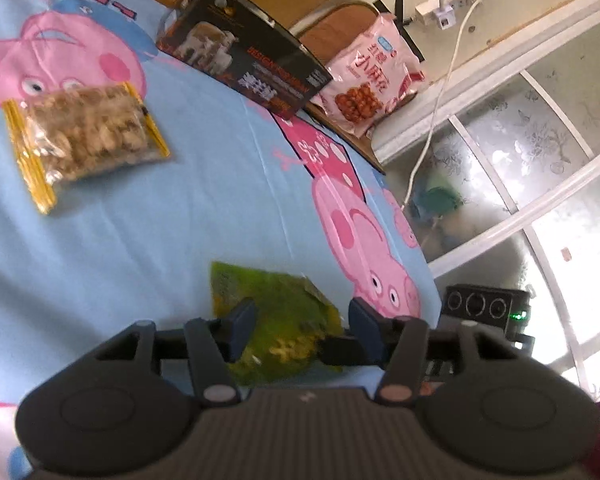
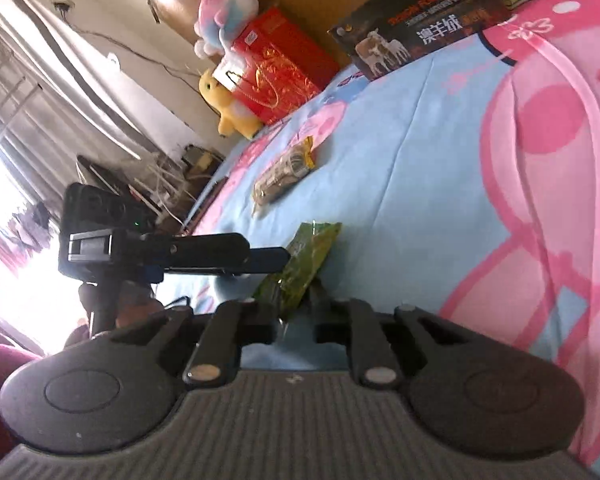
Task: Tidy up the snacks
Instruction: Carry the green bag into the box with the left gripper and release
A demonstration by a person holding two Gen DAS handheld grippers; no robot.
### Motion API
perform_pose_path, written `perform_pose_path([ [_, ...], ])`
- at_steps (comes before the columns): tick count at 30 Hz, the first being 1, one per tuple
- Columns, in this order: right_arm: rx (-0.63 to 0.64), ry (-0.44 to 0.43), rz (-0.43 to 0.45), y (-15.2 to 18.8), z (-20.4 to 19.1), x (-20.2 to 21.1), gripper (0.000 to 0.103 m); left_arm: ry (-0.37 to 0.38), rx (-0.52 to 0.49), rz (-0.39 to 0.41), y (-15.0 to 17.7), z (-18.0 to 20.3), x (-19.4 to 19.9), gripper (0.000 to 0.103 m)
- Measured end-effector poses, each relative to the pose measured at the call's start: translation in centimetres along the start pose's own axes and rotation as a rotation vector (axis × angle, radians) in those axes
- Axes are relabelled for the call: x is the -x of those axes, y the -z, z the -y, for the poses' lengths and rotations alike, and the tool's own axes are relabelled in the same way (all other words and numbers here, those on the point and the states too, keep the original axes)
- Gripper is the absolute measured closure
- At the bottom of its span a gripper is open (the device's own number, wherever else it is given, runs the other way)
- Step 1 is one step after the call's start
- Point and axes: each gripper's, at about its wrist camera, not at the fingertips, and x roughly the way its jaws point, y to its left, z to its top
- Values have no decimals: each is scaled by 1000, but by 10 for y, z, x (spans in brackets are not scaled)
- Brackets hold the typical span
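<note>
A green snack packet lies on the blue cartoon bedsheet, tilted up at one end. My left gripper straddles it with a finger on each side. Its right finger stands clear of the packet, so the jaws are open. In the right wrist view my right gripper is shut on the lower end of the green packet. My left gripper reaches the same packet from the left. A clear bag of nuts with yellow edges lies further up the bed.
A black box with sheep pictures stands at the head of the bed. A pink snack bag leans beside it, off the bed. A red gift bag and a yellow plush toy sit by the wall. A frosted window faces the bed's edge.
</note>
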Motion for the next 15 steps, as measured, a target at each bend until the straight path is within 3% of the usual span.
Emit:
perform_pose_path([
  [4,-130,-109,34,-3,17,11,87,-27,9,53,-8,-4,15,41],
  [9,-201,-193,105,-10,26,27,87,37,21,38,-11,-2,12,39],
  [13,-203,-217,102,-13,23,23,87,53,-4,9,-10,6,1,67],
  [15,-183,-200,103,-17,22,23,87,58,-16,16,-16,7,1,71],
])
